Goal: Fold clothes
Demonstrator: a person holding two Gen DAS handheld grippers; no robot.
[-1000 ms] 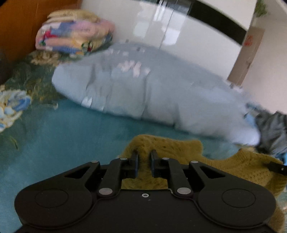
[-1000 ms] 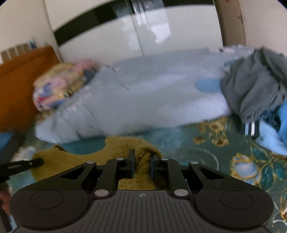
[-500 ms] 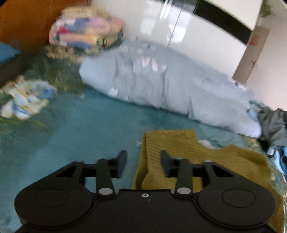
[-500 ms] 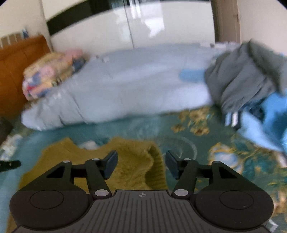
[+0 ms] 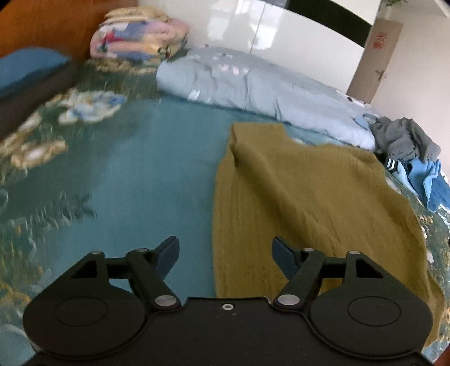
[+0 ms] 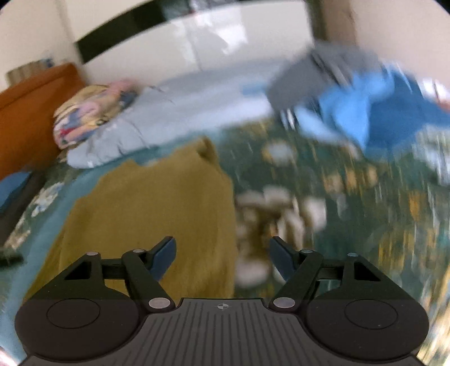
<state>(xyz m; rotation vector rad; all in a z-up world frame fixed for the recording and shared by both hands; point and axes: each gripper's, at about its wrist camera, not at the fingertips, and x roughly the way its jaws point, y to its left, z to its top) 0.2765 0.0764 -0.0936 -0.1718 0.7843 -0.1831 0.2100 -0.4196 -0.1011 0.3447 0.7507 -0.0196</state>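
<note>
A mustard-yellow knitted sweater (image 5: pixel 303 197) lies spread flat on the teal floral bedspread (image 5: pixel 126 174); it also shows in the right wrist view (image 6: pixel 146 208). My left gripper (image 5: pixel 225 253) is open and empty, above the sweater's left edge near its hem. My right gripper (image 6: pixel 222 253) is open and empty, above the sweater's right edge. The right wrist view is motion-blurred.
A rolled pale-blue duvet (image 5: pixel 253 84) lies across the far side of the bed. A pile of grey and blue clothes (image 5: pixel 410 152) sits at the right, also in the right wrist view (image 6: pixel 365 107). A folded colourful blanket (image 5: pixel 135 36) rests by the orange headboard (image 5: pixel 42 25).
Both grippers were shut on the sweater's shoulders, then opened and let go. Both have drawn back along the sweater toward its hem, and the sweater now lies flat.
</note>
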